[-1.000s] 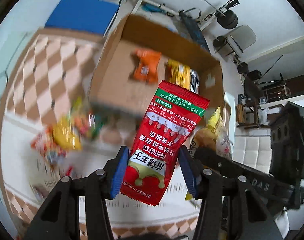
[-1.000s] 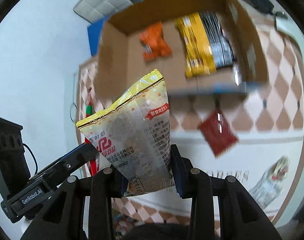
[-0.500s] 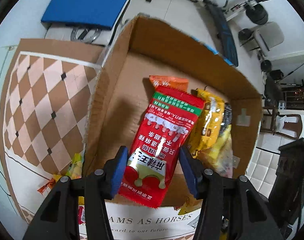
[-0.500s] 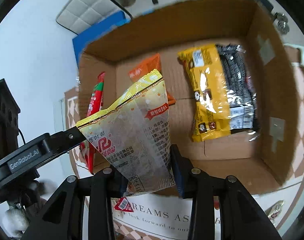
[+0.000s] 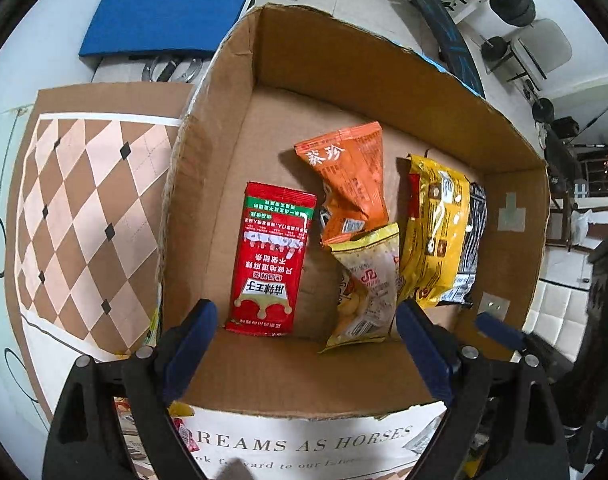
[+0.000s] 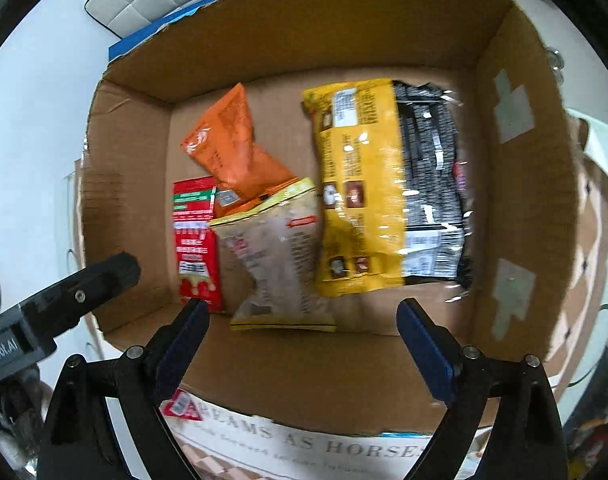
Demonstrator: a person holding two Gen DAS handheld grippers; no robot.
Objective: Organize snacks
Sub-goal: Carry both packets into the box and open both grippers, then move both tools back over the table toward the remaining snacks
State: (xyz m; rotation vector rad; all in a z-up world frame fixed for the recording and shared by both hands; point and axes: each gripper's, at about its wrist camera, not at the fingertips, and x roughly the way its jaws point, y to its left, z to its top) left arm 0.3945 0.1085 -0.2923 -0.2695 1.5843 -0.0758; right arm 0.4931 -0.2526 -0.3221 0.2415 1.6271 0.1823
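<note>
Where fingers [image 5: 191, 344] gape, red packet [image 5: 269, 264] beyond

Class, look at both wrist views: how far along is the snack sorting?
Done: the red packet, orange packet, pale yellow bag and yellow-black pack lie in the cardboard box. In hand: nothing; the left hand-held gripper and right hand-held gripper are open. Left: snacks outside the box's near wall.

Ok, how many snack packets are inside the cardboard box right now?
4 visible: the red packet lies at left, the orange packet toward the back, the pale yellow packet in front of it, and the yellow-and-black pack at right. Smaller ones could be hidden underneath.
</note>
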